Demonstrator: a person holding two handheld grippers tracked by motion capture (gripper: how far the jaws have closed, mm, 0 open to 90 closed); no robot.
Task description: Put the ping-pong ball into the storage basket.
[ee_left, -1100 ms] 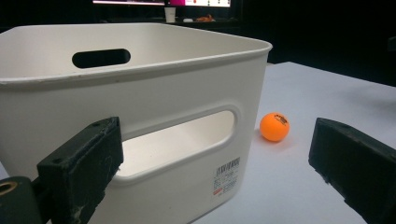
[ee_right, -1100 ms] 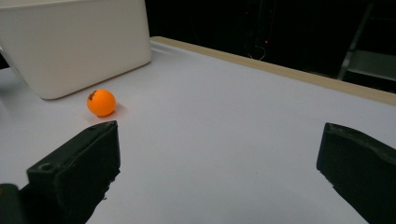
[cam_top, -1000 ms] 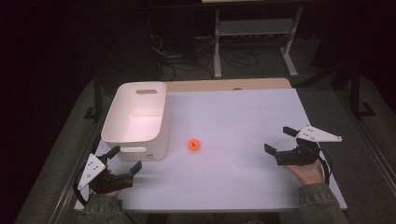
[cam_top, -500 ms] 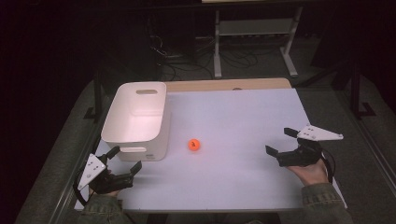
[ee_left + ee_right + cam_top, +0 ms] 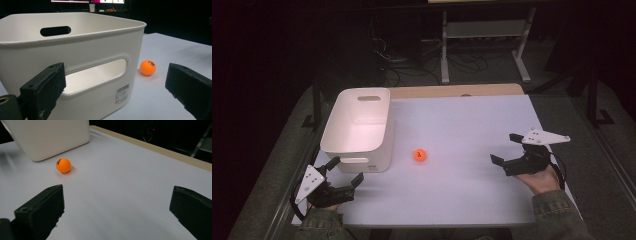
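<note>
A small orange ball (image 5: 420, 155) lies on the white table top (image 5: 462, 120), just right of a white plastic bin (image 5: 359, 127). The bin (image 5: 75, 57) has cut-out handles and looks empty inside. My left gripper (image 5: 346, 173) rests open at the table's near left corner, facing the bin's near wall; the ball (image 5: 148, 67) lies beyond it to the right. At the right side of the table, my right gripper (image 5: 506, 148) is held open and points left toward the ball (image 5: 63, 165), well short of it. Nothing is between either pair of jaws.
A wooden strip (image 5: 457, 91) runs along the table's far edge. Behind the table stand a metal frame (image 5: 482, 35) and cables on a dark floor. A wide stretch of bare table lies between the ball and the right gripper.
The right gripper has drifted slightly to the right and a touch nearer. The left gripper, ball and bin have not moved.
</note>
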